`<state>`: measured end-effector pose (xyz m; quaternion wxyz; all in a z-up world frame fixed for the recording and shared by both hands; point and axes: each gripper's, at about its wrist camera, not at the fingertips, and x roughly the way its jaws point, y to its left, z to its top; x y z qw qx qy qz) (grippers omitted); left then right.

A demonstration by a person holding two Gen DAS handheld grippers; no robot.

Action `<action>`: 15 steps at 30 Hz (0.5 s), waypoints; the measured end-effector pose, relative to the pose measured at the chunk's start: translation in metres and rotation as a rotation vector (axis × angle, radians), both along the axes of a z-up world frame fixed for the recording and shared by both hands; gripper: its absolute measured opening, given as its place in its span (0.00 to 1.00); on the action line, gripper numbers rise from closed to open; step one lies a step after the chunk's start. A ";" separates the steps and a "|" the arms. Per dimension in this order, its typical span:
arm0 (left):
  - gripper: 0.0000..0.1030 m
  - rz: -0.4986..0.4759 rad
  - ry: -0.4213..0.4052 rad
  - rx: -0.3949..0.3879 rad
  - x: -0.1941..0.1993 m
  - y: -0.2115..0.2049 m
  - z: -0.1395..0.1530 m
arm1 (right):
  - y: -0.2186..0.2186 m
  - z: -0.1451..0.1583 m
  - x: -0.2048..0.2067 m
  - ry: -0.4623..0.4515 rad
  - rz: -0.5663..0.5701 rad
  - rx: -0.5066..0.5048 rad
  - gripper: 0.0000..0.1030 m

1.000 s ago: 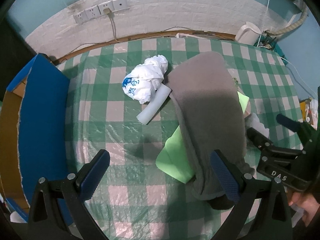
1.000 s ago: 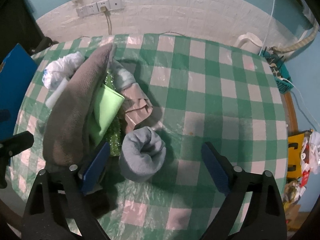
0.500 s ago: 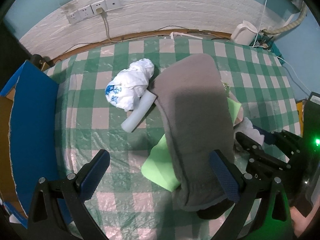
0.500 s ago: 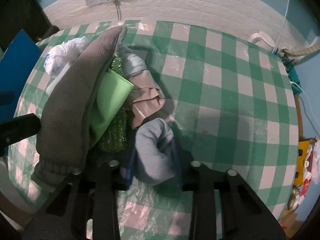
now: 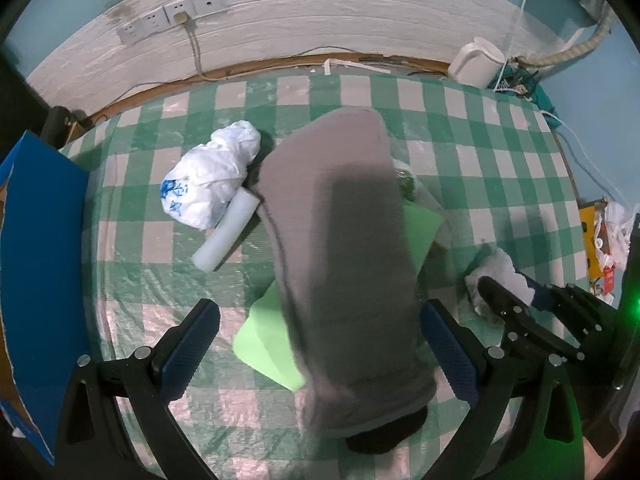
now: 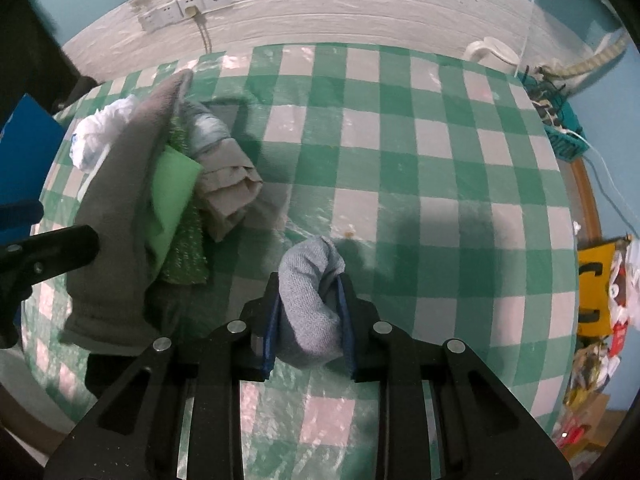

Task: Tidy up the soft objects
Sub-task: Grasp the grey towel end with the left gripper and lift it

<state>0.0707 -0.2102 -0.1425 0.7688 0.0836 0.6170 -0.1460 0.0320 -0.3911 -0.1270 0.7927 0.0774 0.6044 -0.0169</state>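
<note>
Grey-blue knitted rolled sock [image 6: 310, 304] is sitting between the blue pads of the right gripper [image 6: 308, 320], jaws squeezing in on it from both sides, roll bulging out ahead of the tips. Whether it is lifting clear of the green-checked plastic-covered surface [image 6: 420, 184] I cannot tell.

Left gripper [image 5: 320, 348] is hanging wide open, holding nothing, with the long grey fleece cloth [image 5: 344, 248] lying between and ahead of its fingers, draped over a light green foam sheet [image 5: 268, 344].

Risks, my read: the grip is landing on the roll's rear half, so the sock may be unrolling or slipping out on the lift. The pile just left of the right gripper is close enough to snag.

Hidden: the fleece is covering most of the pile; the glittery green scrubber [image 6: 186, 248] and beige folded cloth [image 6: 228, 188] are only partly showing. The blue cardboard box [image 5: 40, 264] far left is cut off by the frame.
</note>
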 end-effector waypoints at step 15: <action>0.40 -0.048 0.046 -0.038 -0.007 -0.004 -0.020 | 0.000 0.007 -0.005 -0.025 0.005 0.006 0.23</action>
